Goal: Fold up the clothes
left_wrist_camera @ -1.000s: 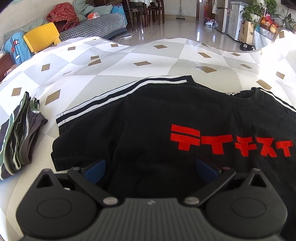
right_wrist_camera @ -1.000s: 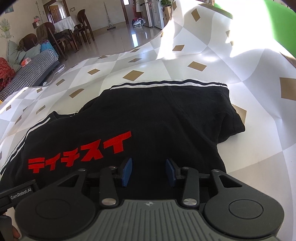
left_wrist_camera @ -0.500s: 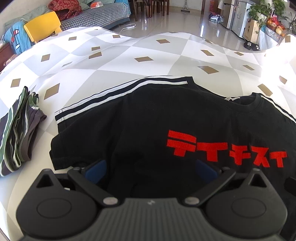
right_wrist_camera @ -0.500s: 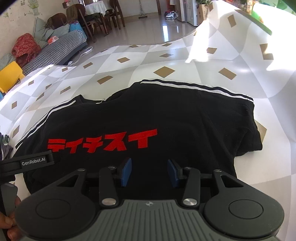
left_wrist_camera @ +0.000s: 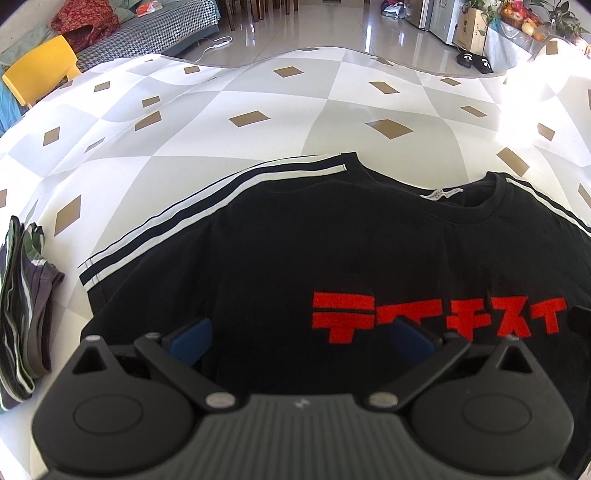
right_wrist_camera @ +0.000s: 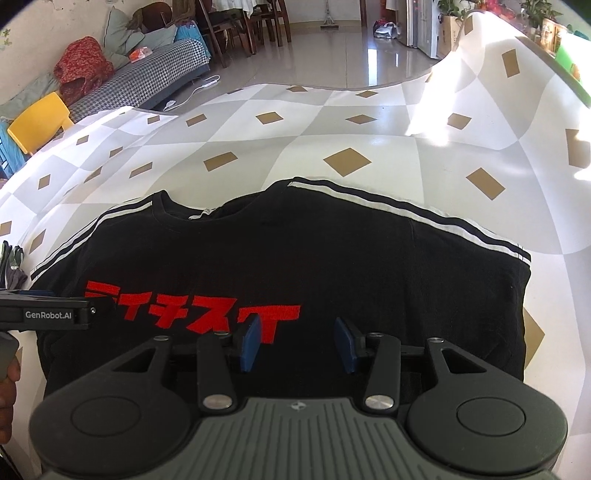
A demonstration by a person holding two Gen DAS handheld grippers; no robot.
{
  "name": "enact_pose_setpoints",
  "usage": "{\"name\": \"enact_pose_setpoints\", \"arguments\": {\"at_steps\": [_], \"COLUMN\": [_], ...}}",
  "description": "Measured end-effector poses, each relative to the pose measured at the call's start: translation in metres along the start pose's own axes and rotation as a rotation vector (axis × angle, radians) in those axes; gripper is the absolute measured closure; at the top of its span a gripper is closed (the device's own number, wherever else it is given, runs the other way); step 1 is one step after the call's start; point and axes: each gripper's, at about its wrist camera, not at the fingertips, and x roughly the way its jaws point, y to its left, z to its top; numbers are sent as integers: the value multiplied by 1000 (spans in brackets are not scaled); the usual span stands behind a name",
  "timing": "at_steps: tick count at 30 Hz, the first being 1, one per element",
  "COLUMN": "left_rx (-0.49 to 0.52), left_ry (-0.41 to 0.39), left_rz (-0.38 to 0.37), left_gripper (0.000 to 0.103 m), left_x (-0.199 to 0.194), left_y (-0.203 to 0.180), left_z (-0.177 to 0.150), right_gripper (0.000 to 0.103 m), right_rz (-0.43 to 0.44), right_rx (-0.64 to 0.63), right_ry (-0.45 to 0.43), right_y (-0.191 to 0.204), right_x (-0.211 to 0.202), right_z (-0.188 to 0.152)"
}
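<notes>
A black T-shirt (left_wrist_camera: 332, 258) with red characters and white shoulder stripes lies flat, front up, on the checkered cloth (left_wrist_camera: 258, 140). My left gripper (left_wrist_camera: 301, 338) hovers over its lower left part, jaws wide open, with only the flat fabric beneath the blue pads. My right gripper (right_wrist_camera: 298, 343) hangs above the lower right of the T-shirt (right_wrist_camera: 314, 258), just right of the red print. Its jaws stand narrower but open, with nothing pinched. The left gripper's labelled body (right_wrist_camera: 48, 315) shows at the left edge of the right wrist view.
A stack of folded striped garments (left_wrist_camera: 22, 295) lies on the cloth left of the shirt. A yellow chair (left_wrist_camera: 37, 74) and a patterned sofa (left_wrist_camera: 147, 33) stand beyond the cloth's far edge. A person's hand (right_wrist_camera: 7, 384) shows at the lower left.
Both grippers have drawn back across the shirt, so the collar and both sleeves now show. The right view has rolled level and its jaws stand slightly wider. The shirt has not shifted.
</notes>
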Motion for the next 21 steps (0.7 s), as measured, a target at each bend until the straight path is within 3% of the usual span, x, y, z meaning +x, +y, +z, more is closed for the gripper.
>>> {"name": "enact_pose_setpoints", "arguments": {"at_steps": [4, 21], "left_rx": [-21, -26], "left_ry": [15, -7], "left_rz": [0, -13], "left_gripper": [0, 0], "left_x": [12, 23], "left_y": [5, 7], "left_z": [-2, 16], "right_gripper": [58, 59], "right_rz": [-20, -107], "right_rx": [89, 143], "right_ry": [54, 6], "right_y": [-17, -31], "right_x": [14, 24], "right_z": [2, 16]}}
